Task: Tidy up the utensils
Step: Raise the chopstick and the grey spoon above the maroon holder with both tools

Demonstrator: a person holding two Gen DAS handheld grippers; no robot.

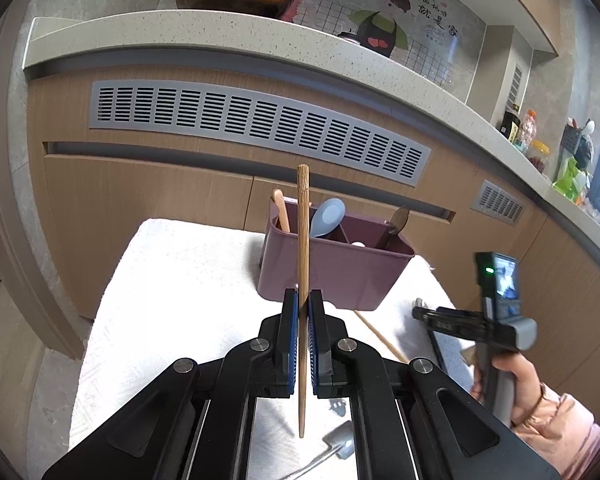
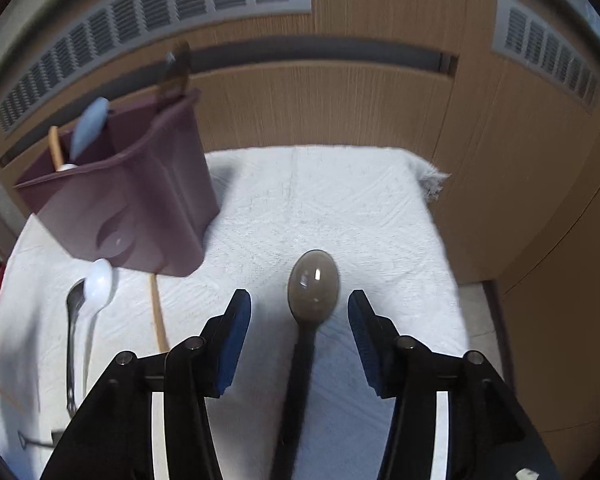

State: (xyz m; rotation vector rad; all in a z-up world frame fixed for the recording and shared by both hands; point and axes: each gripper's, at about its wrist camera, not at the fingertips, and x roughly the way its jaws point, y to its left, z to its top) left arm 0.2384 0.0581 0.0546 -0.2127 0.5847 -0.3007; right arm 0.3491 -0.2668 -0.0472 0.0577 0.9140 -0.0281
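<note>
Brown spoon (image 2: 313, 286) lies between the spread right tool (image 2: 299, 312) fingers.

We see a matt bamboo chopstick (image 1: 302, 264); a smooth plum plastic caddy (image 2: 140, 200); a rough white towel (image 2: 320, 208); a glossy translucent brown spoon (image 2: 313, 286).

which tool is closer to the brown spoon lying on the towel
Right. The right tool is open with the brown spoon lying between its fingers. The left tool is off to the side, shut on a wooden chopstick.
</note>
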